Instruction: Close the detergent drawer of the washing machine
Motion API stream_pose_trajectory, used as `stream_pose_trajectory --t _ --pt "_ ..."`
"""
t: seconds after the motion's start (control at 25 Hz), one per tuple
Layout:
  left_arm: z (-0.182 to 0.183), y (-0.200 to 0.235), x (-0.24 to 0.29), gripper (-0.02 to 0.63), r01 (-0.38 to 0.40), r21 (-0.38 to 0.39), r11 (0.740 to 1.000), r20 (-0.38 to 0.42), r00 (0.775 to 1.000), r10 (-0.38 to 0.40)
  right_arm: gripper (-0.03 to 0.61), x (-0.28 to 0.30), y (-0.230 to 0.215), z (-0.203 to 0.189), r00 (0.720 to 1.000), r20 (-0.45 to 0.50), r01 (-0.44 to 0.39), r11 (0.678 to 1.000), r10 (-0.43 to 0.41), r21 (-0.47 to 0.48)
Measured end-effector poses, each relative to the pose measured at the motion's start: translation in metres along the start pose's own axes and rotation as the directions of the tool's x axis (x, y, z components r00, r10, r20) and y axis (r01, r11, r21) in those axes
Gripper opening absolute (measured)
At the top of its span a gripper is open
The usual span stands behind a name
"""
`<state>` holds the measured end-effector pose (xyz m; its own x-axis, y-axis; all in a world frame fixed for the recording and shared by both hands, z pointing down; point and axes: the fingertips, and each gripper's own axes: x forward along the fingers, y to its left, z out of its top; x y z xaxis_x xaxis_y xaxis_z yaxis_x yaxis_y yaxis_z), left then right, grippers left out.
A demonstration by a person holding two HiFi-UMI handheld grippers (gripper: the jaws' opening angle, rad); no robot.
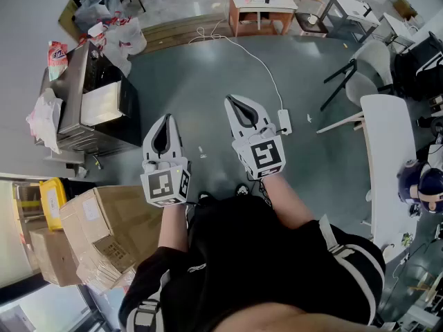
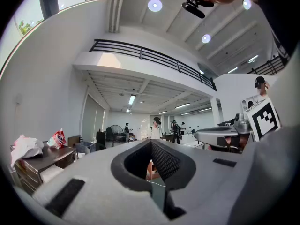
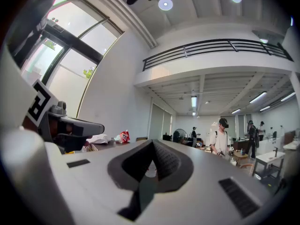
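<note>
Both tongs, the white plastic left tongs [image 1: 164, 124] and right tongs [image 1: 235, 104], are held level, shut and empty above the grey floor [image 1: 208, 68]. No detergent drawer is identifiable. The grey metal cabinet [image 1: 73, 99] at the floor's left edge should be faced squarely first.

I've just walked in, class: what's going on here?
A person stands holding a gripper in each hand. The left gripper and right gripper are both shut and empty, held level over the floor. A metal cabinet stands off to the left, apart from both. Nothing is being handled yet.
</note>
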<state>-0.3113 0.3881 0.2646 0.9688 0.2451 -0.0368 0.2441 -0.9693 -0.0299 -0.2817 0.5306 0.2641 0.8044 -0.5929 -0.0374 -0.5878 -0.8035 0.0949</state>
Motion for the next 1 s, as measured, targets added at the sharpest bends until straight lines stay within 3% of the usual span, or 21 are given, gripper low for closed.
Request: stream_pose_trajectory --t 0.32,0.6,0.72,0.8,1.0 --pt "-0.003 0.008 -0.008 0.005 -0.008 0.005 1.000 -0.007 1.000 0.008 0.005 0.005 0.019 0.001 1.000 -0.006 -0.024 0.999 0.024 -0.041" --pt "-0.020 0.017 -0.015 0.008 0.007 -0.021 1.000 -0.032 0.999 -0.008 0.010 0.011 0.049 -0.010 0.996 -0.017 -0.093 0.995 0.092 -0.021" --pt "-0.032 0.028 -0.018 0.009 0.006 -0.036 0.999 -0.068 0.998 -0.009 0.074 0.014 0.062 -0.018 0.994 -0.035 -0.107 0.994 0.106 -0.020" --pt "-0.039 0.037 -0.020 0.119 0.015 -0.052 0.999 -0.090 0.996 -0.020 0.079 0.017 0.068 -0.020 0.994 -0.047 -0.098 0.995 0.096 -0.022" --pt "-0.047 0.056 -0.025 0.121 0.051 -0.069 0.996 -0.091 0.994 -0.057 0.106 0.027 0.080 -0.024 0.995 -0.072 -0.067 0.998 0.065 -0.015"
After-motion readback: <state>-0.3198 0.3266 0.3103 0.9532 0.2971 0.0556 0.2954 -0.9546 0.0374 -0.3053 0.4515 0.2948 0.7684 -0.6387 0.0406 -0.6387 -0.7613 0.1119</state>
